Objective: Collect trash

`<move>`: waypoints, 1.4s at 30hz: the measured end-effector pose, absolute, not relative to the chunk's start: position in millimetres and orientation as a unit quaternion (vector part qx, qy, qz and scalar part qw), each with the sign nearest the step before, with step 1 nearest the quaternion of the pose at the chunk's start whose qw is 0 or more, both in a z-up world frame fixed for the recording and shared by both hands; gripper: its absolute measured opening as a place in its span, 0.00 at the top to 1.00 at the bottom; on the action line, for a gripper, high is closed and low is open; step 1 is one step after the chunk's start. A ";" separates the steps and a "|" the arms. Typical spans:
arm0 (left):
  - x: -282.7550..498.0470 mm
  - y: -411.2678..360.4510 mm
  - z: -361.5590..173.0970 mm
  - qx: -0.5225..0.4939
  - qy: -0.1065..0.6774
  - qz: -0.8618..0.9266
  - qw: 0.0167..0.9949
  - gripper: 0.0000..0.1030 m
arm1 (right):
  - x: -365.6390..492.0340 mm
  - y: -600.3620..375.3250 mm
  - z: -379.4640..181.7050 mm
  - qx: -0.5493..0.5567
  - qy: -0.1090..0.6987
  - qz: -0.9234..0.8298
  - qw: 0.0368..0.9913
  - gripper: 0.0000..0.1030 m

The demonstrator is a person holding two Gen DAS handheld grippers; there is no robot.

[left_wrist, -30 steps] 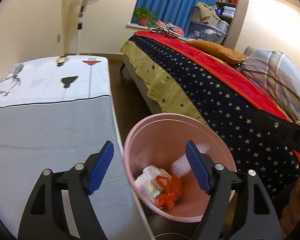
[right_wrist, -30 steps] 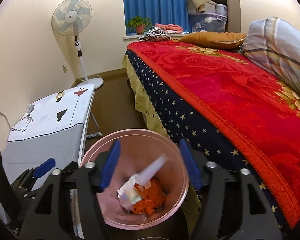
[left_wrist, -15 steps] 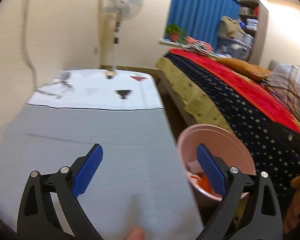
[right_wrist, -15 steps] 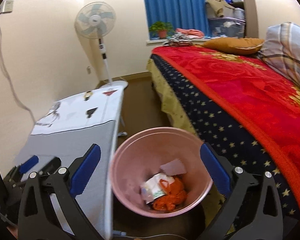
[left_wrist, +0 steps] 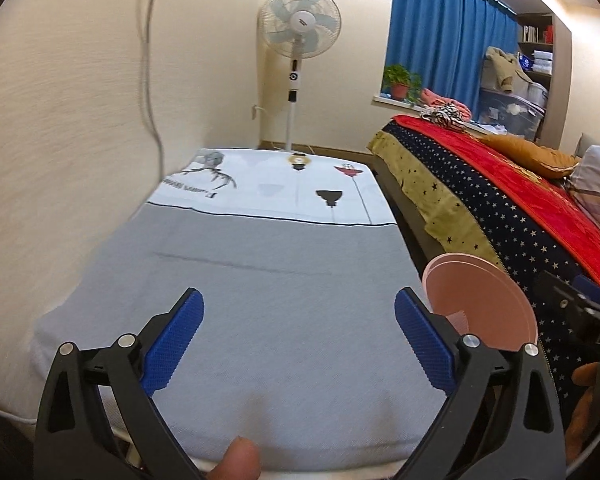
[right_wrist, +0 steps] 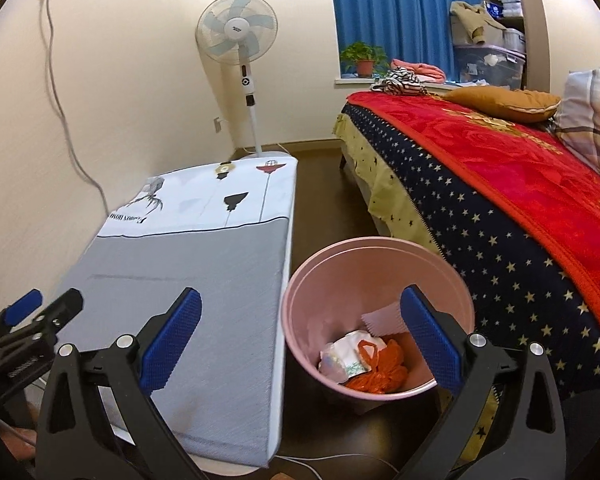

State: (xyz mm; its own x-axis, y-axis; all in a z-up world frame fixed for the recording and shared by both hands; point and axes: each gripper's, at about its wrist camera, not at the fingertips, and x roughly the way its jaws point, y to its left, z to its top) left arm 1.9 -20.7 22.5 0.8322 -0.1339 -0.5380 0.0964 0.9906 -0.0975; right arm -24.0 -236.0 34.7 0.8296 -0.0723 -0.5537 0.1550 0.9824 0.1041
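A pink trash bin [right_wrist: 380,256] stands on the floor between the table and the bed; it also shows in the left wrist view [left_wrist: 480,300]. Inside lie an orange plastic bag [right_wrist: 380,372], a crumpled white wrapper [right_wrist: 346,356] and a pale paper scrap [right_wrist: 382,320]. My right gripper [right_wrist: 300,344] is open and empty, above the table's right edge and the bin. My left gripper [left_wrist: 300,344] is open and empty over the grey tabletop [left_wrist: 260,300]. The left gripper also shows at the left edge of the right wrist view [right_wrist: 24,320].
The low table [right_wrist: 188,264] has a grey and white printed cover. A bed with a red and starred blanket [right_wrist: 500,184] lies right. A standing fan [right_wrist: 240,40], a wall cable [right_wrist: 60,92], a potted plant [right_wrist: 362,58] and shelves stand behind.
Both grippers drew back and left from the bin. The left one now faces the tabletop. The paper scrap that was falling a second ago now lies in the bin.
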 end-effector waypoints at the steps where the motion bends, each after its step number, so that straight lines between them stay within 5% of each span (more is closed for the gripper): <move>1: -1.7 -18.0 23.1 -0.034 0.283 -0.057 0.957 0.08 | -24.6 -230.7 34.2 0.066 0.285 -0.059 0.954 0.05; 42: 6.6 -12.1 -1.2 -0.055 0.291 -0.034 0.954 0.08 | -7.0 -205.4 18.0 0.029 0.290 -0.069 0.954 0.05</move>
